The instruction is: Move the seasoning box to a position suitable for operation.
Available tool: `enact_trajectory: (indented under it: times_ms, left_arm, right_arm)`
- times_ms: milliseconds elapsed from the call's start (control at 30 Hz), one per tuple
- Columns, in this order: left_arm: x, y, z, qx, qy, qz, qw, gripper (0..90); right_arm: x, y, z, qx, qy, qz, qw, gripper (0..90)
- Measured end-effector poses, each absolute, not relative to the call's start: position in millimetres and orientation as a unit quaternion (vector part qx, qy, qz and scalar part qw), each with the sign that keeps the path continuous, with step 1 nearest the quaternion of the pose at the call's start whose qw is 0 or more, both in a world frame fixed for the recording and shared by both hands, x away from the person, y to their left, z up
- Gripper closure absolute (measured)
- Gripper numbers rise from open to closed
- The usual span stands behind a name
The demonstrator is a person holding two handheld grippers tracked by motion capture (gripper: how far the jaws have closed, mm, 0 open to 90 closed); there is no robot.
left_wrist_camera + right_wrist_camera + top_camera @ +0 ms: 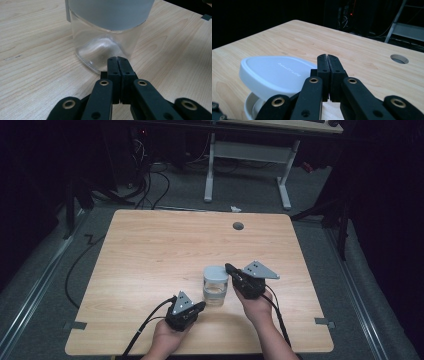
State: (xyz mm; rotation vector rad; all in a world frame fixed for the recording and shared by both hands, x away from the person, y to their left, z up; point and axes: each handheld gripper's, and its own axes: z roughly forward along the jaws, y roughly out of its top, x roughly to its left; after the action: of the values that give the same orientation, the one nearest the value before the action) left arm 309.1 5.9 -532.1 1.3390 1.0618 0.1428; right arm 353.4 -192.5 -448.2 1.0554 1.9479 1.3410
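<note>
A clear glass jar (pixel 216 290) with a pale grey lid (pixel 216 273) stands upright on the wooden table (pixel 150 255), near the front edge and a little right of the middle, with both hands closing in on it. The left gripper (pixel 200 305) lies low at the jar's base on the person's side; in the left gripper view its jaws are pressed flat together with nothing between them, their tips just short of the glass wall (pixel 100 50), touching or nearly so. The right gripper (pixel 229 268) sits higher, at lid level on the jar's right; in the right gripper view its jaws are likewise closed tight and empty, and the lid (pixel 274 72) lies just beside them to the left. Neither tool has hold of anything yet, so this looks like the approach before opening the jar: one gripper to steady the glass, the other to work the lid. The next move would call for both pairs of jaws to spread wide, the left to straddle the body and clamp gently, since smooth glass can slip or tip, and the right to take the lid's rim squarely before lifting or twisting.
</note>
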Motion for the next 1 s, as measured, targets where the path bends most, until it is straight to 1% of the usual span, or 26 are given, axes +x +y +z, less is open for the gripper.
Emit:
enact_trajectory:
  times_ms: [100, 133, 167, 200, 333, 433, 533, 567, 633, 767, 833, 867, 900, 933, 967, 1000]
  left_arm:
    - [309, 6, -532, 0.588, 0.468, 0.061, 0.657, 89.1]
    - [308, 13, -533, 0.626, 0.447, 0.065, 0.636, 89.0]
    - [308, 14, -533, 0.624, 0.447, 0.063, 0.638, 88.9]
    - [309, 7, -532, 0.585, 0.47, 0.058, 0.658, 88.7]
    - [309, 9, -531, 0.585, 0.472, 0.055, 0.657, 87.6]
    - [307, 6, -532, 0.596, 0.467, 0.063, 0.651, 85.5]
    - [305, 5, -531, 0.608, 0.462, 0.067, 0.642, 84.0]
    - [305, 5, -531, 0.608, 0.462, 0.067, 0.642, 83.5]
    - [306, 8, -528, 0.606, 0.463, 0.067, 0.643, 82.3]
    - [313, 31, -522, 0.611, 0.449, 0.119, 0.641, 77.1]
    - [316, 37, -521, 0.609, 0.452, 0.126, 0.64, 72.8]
    - [327, 59, -519, 0.602, 0.465, 0.144, 0.633, 69.4]
    - [332, 69, -519, 0.597, 0.475, 0.151, 0.629, 66.7]
    - [335, 78, -519, 0.593, 0.48, 0.162, 0.625, 64.3]
    - [335, 78, -519, 0.593, 0.48, 0.162, 0.625, 62.1]
    - [341, 99, -523, 0.581, 0.498, 0.191, 0.614, 60.1]
  right_arm:
    - [345, -194, -451, 0.389, 0.725, 0.499, 0.272, 89.2]
    - [343, -194, -452, 0.39, 0.726, 0.499, 0.27, 89.2]
    - [341, -195, -452, 0.389, 0.725, 0.499, 0.271, 89.2]
    - [340, -195, -452, 0.387, 0.727, 0.498, 0.271, 89.1]
    - [333, -200, -452, 0.385, 0.726, 0.499, 0.276, 88.9]
    - [329, -206, -455, 0.39, 0.725, 0.496, 0.275, 88.5]
    - [326, -218, -465, 0.403, 0.725, 0.487, 0.273, 87.8]
    - [326, -218, -465, 0.403, 0.725, 0.487, 0.273, 87.8]
    - [325, -232, -477, 0.421, 0.724, 0.476, 0.269, 87.1]
    - [322, -253, -493, 0.45, 0.717, 0.461, 0.265, 85.6]
    - [321, -259, -496, 0.456, 0.716, 0.457, 0.266, 84.6]
    - [317, -271, -501, 0.47, 0.709, 0.453, 0.267, 82.6]
    - [315, -278, -503, 0.476, 0.705, 0.452, 0.267, 81.1]
    - [313, -284, -505, 0.483, 0.702, 0.451, 0.267, 79.2]
    - [313, -284, -505, 0.483, 0.702, 0.451, 0.267, 79.2]
    - [308, -295, -509, 0.494, 0.695, 0.448, 0.27, 74.7]
